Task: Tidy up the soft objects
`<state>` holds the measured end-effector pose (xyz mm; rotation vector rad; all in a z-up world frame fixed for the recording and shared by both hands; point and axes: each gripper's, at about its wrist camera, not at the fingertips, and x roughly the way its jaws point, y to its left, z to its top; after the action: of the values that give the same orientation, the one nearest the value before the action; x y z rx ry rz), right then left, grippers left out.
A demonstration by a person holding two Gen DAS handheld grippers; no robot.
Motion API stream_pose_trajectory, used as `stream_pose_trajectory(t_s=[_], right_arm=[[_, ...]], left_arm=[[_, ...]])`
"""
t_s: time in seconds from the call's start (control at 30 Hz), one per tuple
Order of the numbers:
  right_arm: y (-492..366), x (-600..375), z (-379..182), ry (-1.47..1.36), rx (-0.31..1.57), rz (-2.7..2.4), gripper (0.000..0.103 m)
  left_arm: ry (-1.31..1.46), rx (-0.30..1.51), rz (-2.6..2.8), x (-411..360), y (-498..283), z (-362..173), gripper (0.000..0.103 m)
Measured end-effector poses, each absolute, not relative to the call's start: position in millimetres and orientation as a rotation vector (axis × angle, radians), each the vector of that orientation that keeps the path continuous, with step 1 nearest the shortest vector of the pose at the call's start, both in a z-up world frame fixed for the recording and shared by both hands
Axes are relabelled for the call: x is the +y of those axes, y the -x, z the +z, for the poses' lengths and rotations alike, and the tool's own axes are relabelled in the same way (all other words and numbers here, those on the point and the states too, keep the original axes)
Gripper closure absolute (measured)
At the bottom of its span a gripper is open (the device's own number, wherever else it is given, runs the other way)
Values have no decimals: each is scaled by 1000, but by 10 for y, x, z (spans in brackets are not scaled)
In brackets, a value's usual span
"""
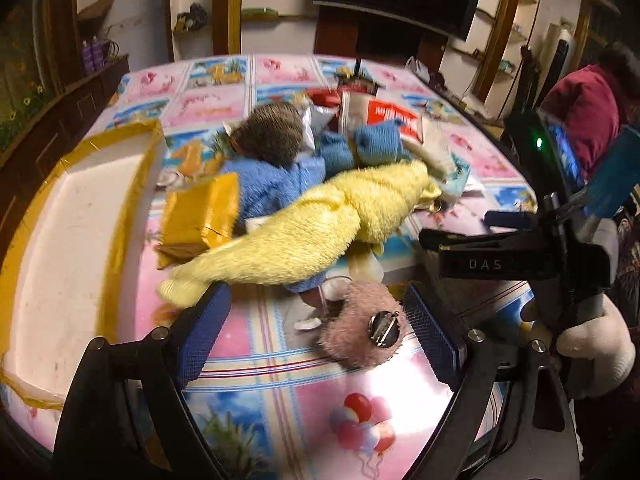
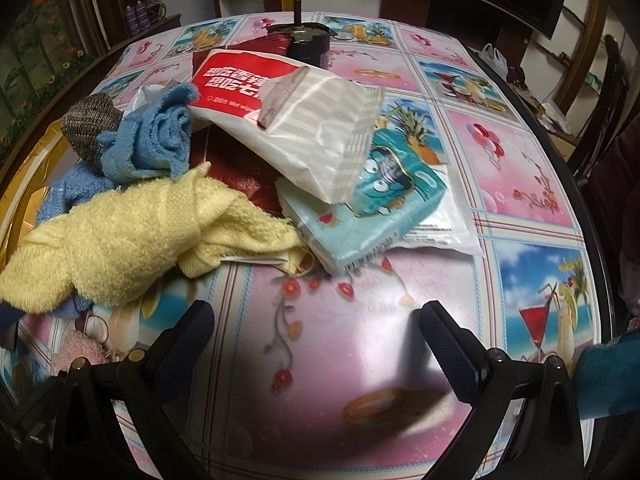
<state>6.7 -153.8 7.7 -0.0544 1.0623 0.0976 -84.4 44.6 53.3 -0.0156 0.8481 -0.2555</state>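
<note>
At the far left of the left wrist view a white foam tray (image 1: 72,240) edged in gold tape sits on the counter (image 1: 280,392), whose cloth is printed with pink and blue squares. Just beside it lies a gold foil packet (image 1: 200,212), touching a fluffy blue cloth (image 1: 276,184). Behind them rests a grey-brown knitted piece (image 1: 268,134). A long yellow towel (image 1: 304,232) drapes across the blue cloth, its near end touching one blue pad of the left hand-held gripper (image 1: 316,332) — jaws wide apart, with a pink fuzzy pom-pom (image 1: 360,328) bearing a metal clip lying between them. Further right, the right hand-held gripper (image 1: 500,240) shows in side view.

From the right wrist, the yellow towel (image 2: 132,232) lies left, a rolled blue towel (image 2: 156,136) behind it, then a grey-striped white pouch (image 2: 320,136) leaning over a teal cartoon packet (image 2: 372,208). The right hand-held gripper (image 2: 316,332) hangs open over bare cloth — holding nothing.
</note>
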Motion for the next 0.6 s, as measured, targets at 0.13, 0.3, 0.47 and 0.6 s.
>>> stream_pose_trajectory(t_s=[0.13, 0.3, 0.47, 0.6], right_arm=[[279, -1670, 290, -2, 922, 154, 1], [356, -1823, 370, -124, 853, 220, 0], [155, -1871, 183, -239, 918, 261, 1], [233, -1896, 211, -254, 881, 243, 1]], left_arm=[[77, 788, -282, 870, 1013, 668, 14], [61, 822, -265, 939, 1023, 607, 14], [7, 883, -314, 651, 757, 583, 14], [-102, 869, -347, 240, 494, 620, 24]])
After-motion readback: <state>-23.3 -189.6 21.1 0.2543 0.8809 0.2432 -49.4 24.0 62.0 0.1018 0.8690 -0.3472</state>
